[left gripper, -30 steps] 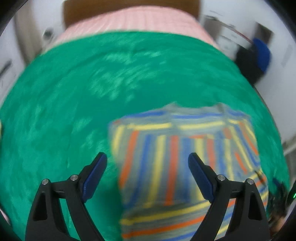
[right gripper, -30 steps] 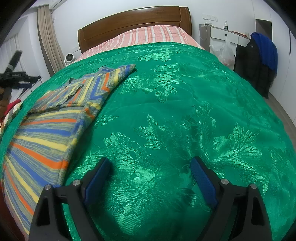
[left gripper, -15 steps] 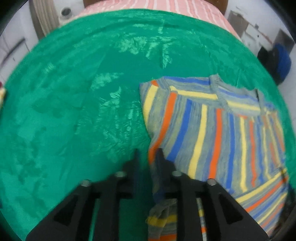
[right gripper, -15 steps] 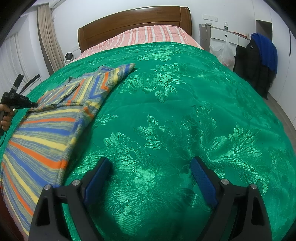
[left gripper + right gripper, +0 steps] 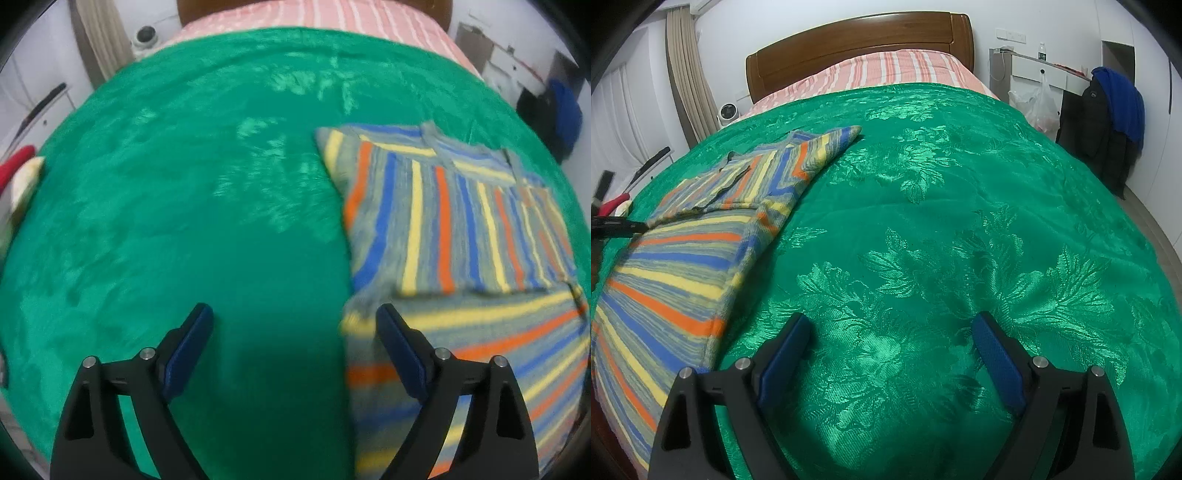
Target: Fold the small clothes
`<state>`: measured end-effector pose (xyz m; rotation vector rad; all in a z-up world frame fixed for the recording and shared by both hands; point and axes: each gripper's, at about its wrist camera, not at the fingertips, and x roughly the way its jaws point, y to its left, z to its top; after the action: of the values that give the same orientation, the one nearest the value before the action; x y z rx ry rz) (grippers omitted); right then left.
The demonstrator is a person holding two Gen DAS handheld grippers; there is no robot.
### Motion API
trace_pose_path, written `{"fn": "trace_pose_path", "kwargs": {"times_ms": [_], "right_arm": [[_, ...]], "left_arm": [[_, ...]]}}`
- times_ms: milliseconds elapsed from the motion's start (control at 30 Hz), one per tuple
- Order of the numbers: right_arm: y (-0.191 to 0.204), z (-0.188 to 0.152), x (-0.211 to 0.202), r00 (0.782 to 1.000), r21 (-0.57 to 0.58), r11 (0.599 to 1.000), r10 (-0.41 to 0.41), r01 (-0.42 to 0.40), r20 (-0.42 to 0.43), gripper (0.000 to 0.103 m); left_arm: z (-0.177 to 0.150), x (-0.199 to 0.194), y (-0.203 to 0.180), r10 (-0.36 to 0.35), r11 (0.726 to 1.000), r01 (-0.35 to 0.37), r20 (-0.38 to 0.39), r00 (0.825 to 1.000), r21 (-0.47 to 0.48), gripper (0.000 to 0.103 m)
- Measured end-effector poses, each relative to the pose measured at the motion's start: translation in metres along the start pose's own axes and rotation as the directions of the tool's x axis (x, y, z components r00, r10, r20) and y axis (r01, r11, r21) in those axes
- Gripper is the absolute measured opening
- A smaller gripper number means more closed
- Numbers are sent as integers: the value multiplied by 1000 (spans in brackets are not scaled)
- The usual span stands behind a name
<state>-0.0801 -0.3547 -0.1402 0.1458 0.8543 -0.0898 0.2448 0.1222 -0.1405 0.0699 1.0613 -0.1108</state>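
Note:
A striped knit garment [image 5: 454,236] in grey, blue, orange and yellow lies partly folded on the green bedspread [image 5: 184,221], at the right of the left wrist view. My left gripper [image 5: 291,332] is open and empty, with its right finger at the garment's left edge. The garment also shows at the left of the right wrist view [image 5: 701,236], where the left gripper's tip [image 5: 624,226] sits at its edge. My right gripper [image 5: 890,343] is open and empty over bare bedspread [image 5: 942,240], to the right of the garment.
A wooden headboard [image 5: 857,40] and a pink striped sheet [image 5: 886,70] lie at the far end. Dark and blue clothes [image 5: 1108,110] and a white cabinet [image 5: 1038,70] stand to the right. Red and cream items [image 5: 20,173] sit at the bed's left edge.
My left gripper was shut on the garment's edge half a second ago; it has now opened, let go and moved left. My right gripper has not moved.

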Motion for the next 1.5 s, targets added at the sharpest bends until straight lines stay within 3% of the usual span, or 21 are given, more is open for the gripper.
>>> {"fn": "trace_pose_path", "kwargs": {"times_ms": [233, 300, 433, 567, 767, 1500], "right_arm": [[0, 1, 0, 1000, 0, 1000, 1, -1, 0, 89], [0, 1, 0, 1000, 0, 1000, 1, -1, 0, 89], [0, 0, 0, 1000, 1, 1000, 1, -1, -1, 89], [0, 1, 0, 1000, 0, 1000, 0, 0, -1, 89], [0, 0, 0, 1000, 1, 1000, 1, -1, 1, 89], [-1, 0, -1, 1000, 1, 1000, 3, -3, 1, 90]], "left_arm": [[-55, -51, 22, 12, 1000, -10, 98, 995, -18, 100], [-63, -43, 22, 37, 999, -35, 98, 995, -25, 100], [-79, -11, 35, 47, 996, -45, 21, 999, -79, 100], [-90, -5, 40, 38, 994, -30, 72, 997, -109, 103], [-97, -3, 38, 53, 994, -43, 103, 993, -98, 103], [-94, -1, 37, 50, 995, -42, 85, 995, -93, 103]]}}
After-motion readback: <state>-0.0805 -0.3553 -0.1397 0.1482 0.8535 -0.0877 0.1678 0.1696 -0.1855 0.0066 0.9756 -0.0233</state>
